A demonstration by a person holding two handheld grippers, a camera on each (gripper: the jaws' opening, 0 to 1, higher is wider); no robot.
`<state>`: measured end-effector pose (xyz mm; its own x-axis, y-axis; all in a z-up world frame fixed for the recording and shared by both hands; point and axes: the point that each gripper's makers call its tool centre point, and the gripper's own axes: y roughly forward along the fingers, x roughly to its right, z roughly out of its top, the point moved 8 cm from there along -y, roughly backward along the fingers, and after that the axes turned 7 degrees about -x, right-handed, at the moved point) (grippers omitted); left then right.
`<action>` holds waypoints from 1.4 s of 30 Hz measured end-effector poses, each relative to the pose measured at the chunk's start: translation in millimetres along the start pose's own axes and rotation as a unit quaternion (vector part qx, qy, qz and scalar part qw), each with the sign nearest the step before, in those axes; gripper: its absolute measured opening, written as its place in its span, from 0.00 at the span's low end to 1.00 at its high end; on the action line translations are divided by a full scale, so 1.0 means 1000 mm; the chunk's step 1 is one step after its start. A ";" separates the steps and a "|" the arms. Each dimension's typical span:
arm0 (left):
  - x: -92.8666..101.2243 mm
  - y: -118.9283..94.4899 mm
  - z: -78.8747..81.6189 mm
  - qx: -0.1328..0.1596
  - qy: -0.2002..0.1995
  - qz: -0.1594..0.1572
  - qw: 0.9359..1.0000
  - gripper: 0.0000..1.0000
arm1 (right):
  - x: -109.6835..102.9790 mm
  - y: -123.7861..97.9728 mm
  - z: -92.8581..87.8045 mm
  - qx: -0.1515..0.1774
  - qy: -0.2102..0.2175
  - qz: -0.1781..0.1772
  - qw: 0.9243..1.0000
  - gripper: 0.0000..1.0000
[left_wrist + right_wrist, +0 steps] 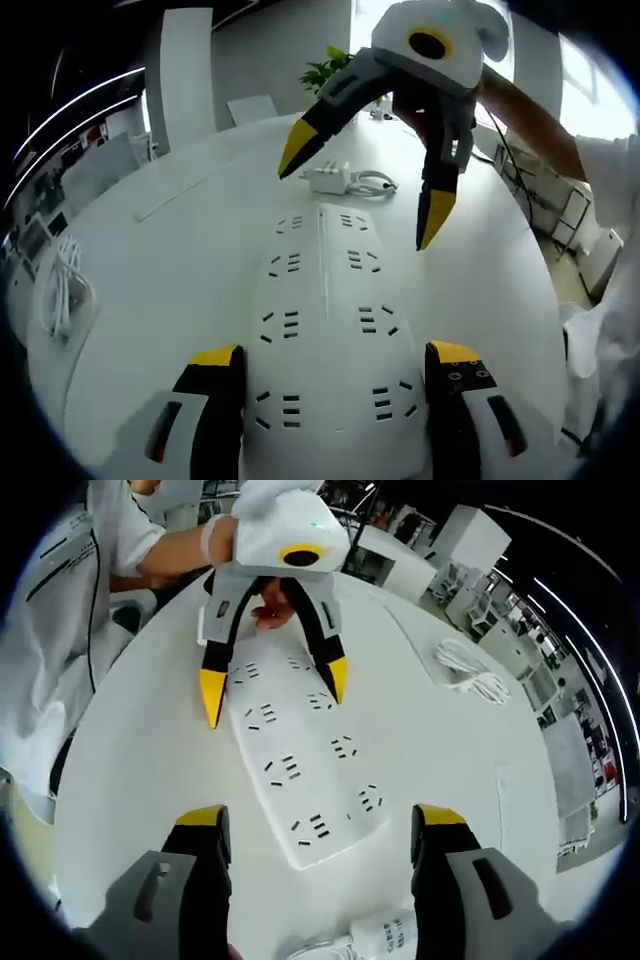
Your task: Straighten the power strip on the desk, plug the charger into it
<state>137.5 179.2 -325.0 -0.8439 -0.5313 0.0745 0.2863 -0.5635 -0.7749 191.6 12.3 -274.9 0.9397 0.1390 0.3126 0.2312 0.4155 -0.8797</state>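
**Two claws over a power strip on a round white desk**

An office with white furniture and a potted plant (327, 68) lies behind a round white desk (190, 230). The power strip (325, 330) lies flat in the middle of the desk, a long white bar with two rows of sockets. The left gripper (330, 365) straddles its near end, jaws wide on either side of the strip; whether they touch its edges I cannot tell. The right gripper (320, 825) hangs at the far end, jaws also wide and holding nothing. The charger (328, 178), a small white block with its cable looped beside it, lies just beyond the strip's far end. A separate coil of white cable (470, 675) lies well apart, near the desk edge.

The strip looks like rigid, smooth plastic, probably light, so it should slide and pivot easily; pinching it across its width near one end seems best. The charger looks hard, small and slick, so it is likely best gripped on its flat sides, prongs free.

No brand, label or writing can be read on either.
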 end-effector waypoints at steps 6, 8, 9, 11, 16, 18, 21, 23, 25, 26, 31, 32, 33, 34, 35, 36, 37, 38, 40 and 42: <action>-0.002 0.000 0.000 0.003 0.000 -0.002 1.000 0.75 | 0.003 0.004 0.006 -0.032 -0.032 0.016 0.999 0.72; -0.003 0.000 0.000 0.004 0.001 -0.002 1.000 0.75 | 0.009 0.006 0.008 -0.038 -0.040 0.014 0.998 0.72; -0.002 0.000 0.000 0.004 0.001 -0.003 1.000 0.75 | 0.013 0.007 0.009 -0.040 -0.041 0.016 0.998 0.72; -0.002 0.000 0.000 0.005 0.002 -0.004 1.000 0.75 | 0.017 0.011 0.013 -0.042 -0.046 0.023 0.998 0.72; -0.001 0.000 -0.001 0.006 0.002 -0.005 1.000 0.75 | 0.019 0.026 0.021 -0.066 -0.067 0.055 0.994 0.70; -0.001 0.000 -0.001 0.006 0.002 -0.005 1.000 0.75 | 0.019 0.031 0.023 -0.077 -0.075 0.063 0.992 0.70; 0.000 0.000 -0.001 0.006 0.003 -0.005 1.000 0.75 | 0.017 0.037 0.021 -0.104 -0.092 0.076 0.987 0.69; 0.000 0.000 0.000 0.005 0.003 -0.005 1.000 0.75 | 0.016 0.041 0.020 -0.109 -0.095 0.087 0.986 0.67; 0.000 0.000 0.000 0.006 0.003 -0.005 1.000 0.75 | 0.017 0.042 0.021 -0.107 -0.090 0.094 0.986 0.65; 0.000 0.000 0.000 0.006 0.003 -0.006 1.000 0.75 | 0.018 0.042 0.022 -0.107 -0.093 0.094 0.985 0.65; 0.000 0.000 0.000 0.004 0.004 -0.005 1.000 0.75 | 0.018 0.045 0.023 -0.116 -0.097 0.110 0.982 0.64; 0.000 0.000 0.000 0.004 0.004 -0.005 1.000 0.75 | 0.019 0.046 0.023 -0.117 -0.096 0.115 0.982 0.64; 0.000 0.000 0.000 0.004 0.004 -0.005 1.000 0.75 | 0.019 0.047 0.023 -0.118 -0.097 0.119 0.981 0.64; 0.000 0.000 0.000 0.004 0.004 -0.005 1.000 0.75 | 0.020 0.048 0.024 -0.120 -0.098 0.124 0.980 0.64; 0.000 0.000 0.000 0.004 0.004 -0.005 1.000 0.75 | 0.020 0.049 0.024 -0.121 -0.098 0.127 0.980 0.64; 0.000 0.000 0.000 0.004 0.004 -0.005 1.000 0.75 | 0.020 0.049 0.024 -0.123 -0.100 0.131 0.979 0.64; 0.000 0.000 0.000 0.003 0.004 -0.005 1.000 0.75 | 0.020 0.050 0.025 -0.125 -0.101 0.135 0.978 0.64; 0.000 0.000 0.000 0.003 0.005 -0.005 1.000 0.75 | 0.020 0.050 0.025 -0.126 -0.103 0.138 0.977 0.64; 0.000 0.000 0.000 0.002 0.005 -0.005 1.000 0.75 | 0.020 0.051 0.025 -0.127 -0.105 0.143 0.976 0.64; 0.000 0.000 0.000 0.002 0.005 -0.005 1.000 0.75 | 0.021 0.052 0.026 -0.129 -0.106 0.148 0.975 0.65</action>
<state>137.6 179.0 -325.0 -0.8510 -0.5198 0.0753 0.2802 -0.5706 -0.7720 216.5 59.8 -305.1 0.9083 0.4116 0.0753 0.0398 0.0941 -0.9948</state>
